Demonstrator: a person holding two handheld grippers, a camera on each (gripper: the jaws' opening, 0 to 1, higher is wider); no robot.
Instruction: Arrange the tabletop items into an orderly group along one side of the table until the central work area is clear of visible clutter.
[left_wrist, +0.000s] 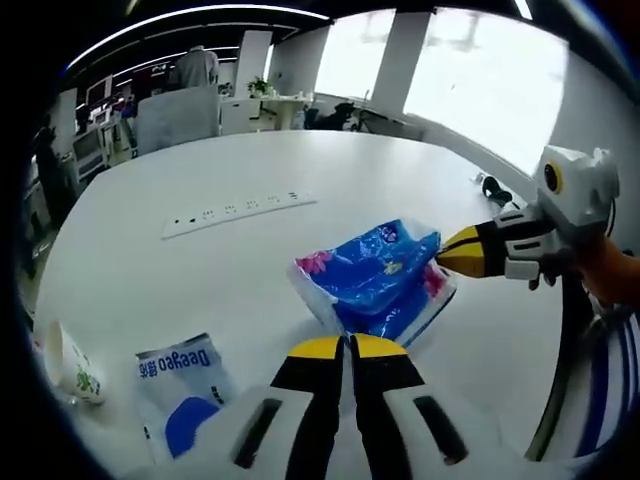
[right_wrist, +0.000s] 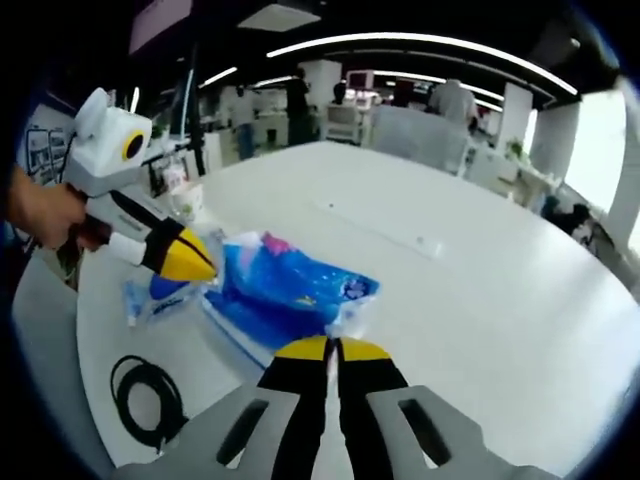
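Note:
A blue flowered tissue pack (left_wrist: 375, 275) lies crumpled on the white table (left_wrist: 250, 160). My left gripper (left_wrist: 348, 345) is shut, its yellow tips right at the pack's near edge with nothing seen between them. My right gripper (left_wrist: 442, 256) comes in from the right, shut on the pack's wrapper corner. In the right gripper view the blue pack (right_wrist: 290, 285) lies just beyond my right gripper (right_wrist: 330, 348), whose shut tips meet the crinkled wrapper corner (right_wrist: 345, 315). The left gripper (right_wrist: 200, 258), held by a hand, touches the pack's far side.
A white and blue Deeyeo packet (left_wrist: 180, 385) lies near left, with a tipped paper cup (left_wrist: 70, 365) beside it. A white power strip (left_wrist: 240, 212) sits mid-table. A coiled black cable (right_wrist: 150, 400) lies near the table edge. Chairs and desks stand beyond.

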